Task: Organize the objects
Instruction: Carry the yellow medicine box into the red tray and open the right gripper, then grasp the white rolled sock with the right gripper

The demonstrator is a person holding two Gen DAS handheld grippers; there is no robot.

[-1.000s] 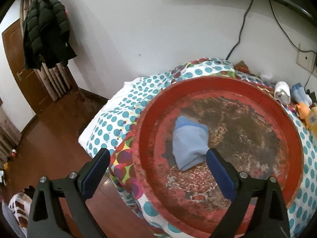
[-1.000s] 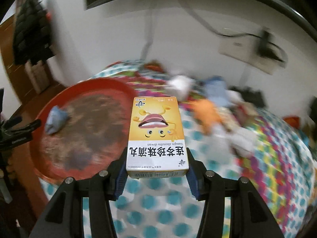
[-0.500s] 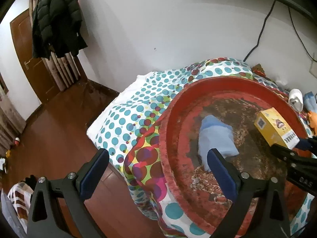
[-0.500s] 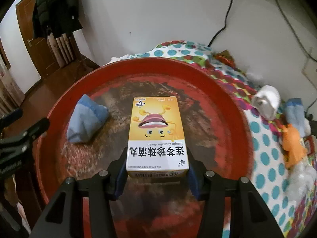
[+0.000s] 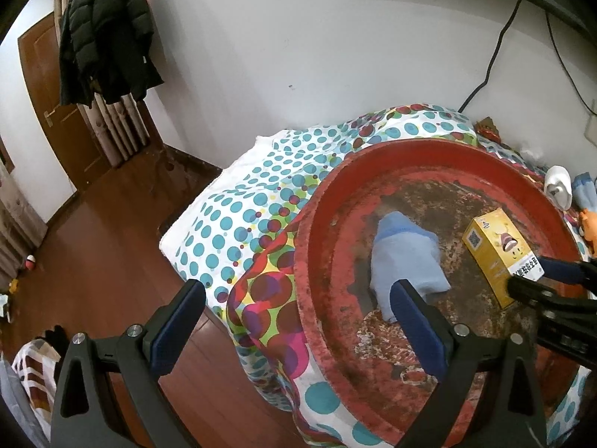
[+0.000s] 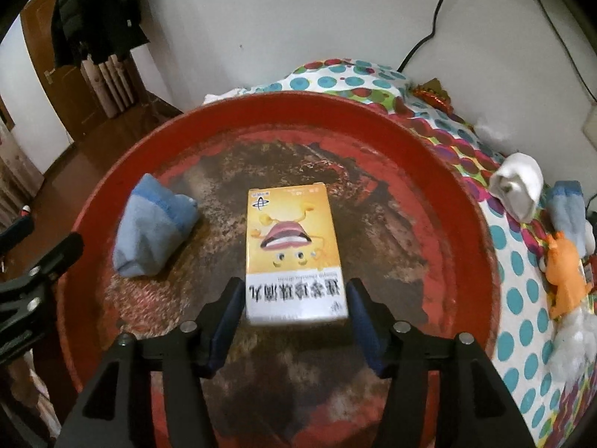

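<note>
Carried over from above the bedspread, the yellow box [image 6: 294, 250] now lies in the red tray [image 6: 466, 201], between the right claw [image 6: 293, 295] pads, whose jaws are opening off it. Light, stiff card; grip its long sides. Left claw [image 5: 294, 313] gapes empty.

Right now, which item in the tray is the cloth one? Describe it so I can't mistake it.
Start at the big round red tray with the worn brown middle on the dotted bedspread. The folded light-blue cloth bundle lies on its left side, as the right wrist view shows it. Its only neighbour in the tray, the yellow cardboard box with a cartoon face, is stiff and printed; the bundle is soft and plain.
</note>
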